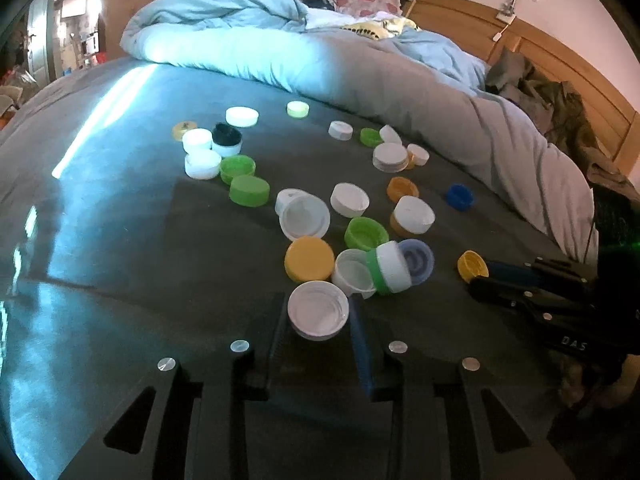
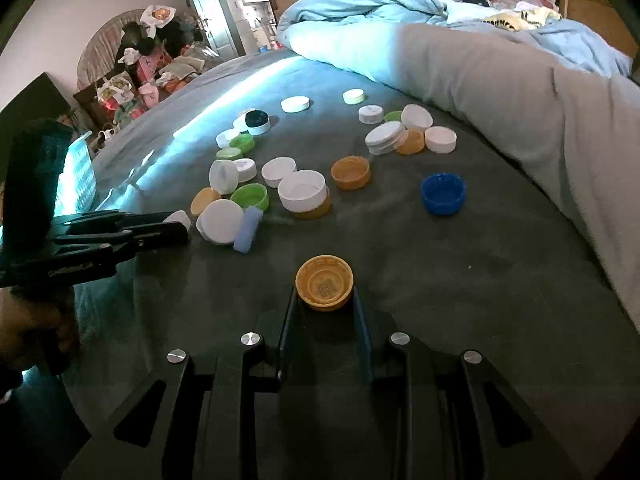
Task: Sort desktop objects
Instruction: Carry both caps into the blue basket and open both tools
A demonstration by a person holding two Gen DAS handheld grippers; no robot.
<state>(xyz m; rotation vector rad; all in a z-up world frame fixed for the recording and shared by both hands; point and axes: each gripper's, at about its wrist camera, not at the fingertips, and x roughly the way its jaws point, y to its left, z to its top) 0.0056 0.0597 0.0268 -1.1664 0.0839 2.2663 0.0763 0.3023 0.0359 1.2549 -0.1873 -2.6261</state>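
1. On the bed (image 1: 120, 240), across its dark grey sheet, lies a loose scatter of plastic bottle caps in white, green, yellow-orange and blue.
2. Left claw (image 1: 318, 314): pinching a white cap (image 1: 318, 312), open side up, between its two fingers at the near edge of the scatter. Seen from the right wrist view, this claw (image 2: 176, 224) reaches in from the left, with the white cap (image 2: 180, 219) at its tip.
3. Right claw (image 2: 325, 300): pinching a yellow-orange cap (image 2: 325, 282), hollow side up, with moulded marks visible inside. It sits well apart from the main scatter, on the near side. In the left wrist view the same claw (image 1: 480, 280) comes in from the right, with the cap (image 1: 472, 266) at its tip.
4. Near cluster, just beyond the left claw: a yellow cap (image 1: 309, 259), a green-and-white cap (image 1: 390, 268) lying on its side, a pale blue cap (image 1: 418, 260) touching it, and a green cap (image 1: 366, 234) with its open side up.
5. Single dark blue cap (image 2: 443, 193): open side up, apart from the rest, near the quilt.
6. Far cluster: white caps, green caps and one black-topped cap (image 1: 227, 136).
7. Pale blue quilt (image 1: 280, 52): bunched along the far and right sides of the bed.
8. Wooden headboard (image 1: 560, 68): at right, behind the quilt.
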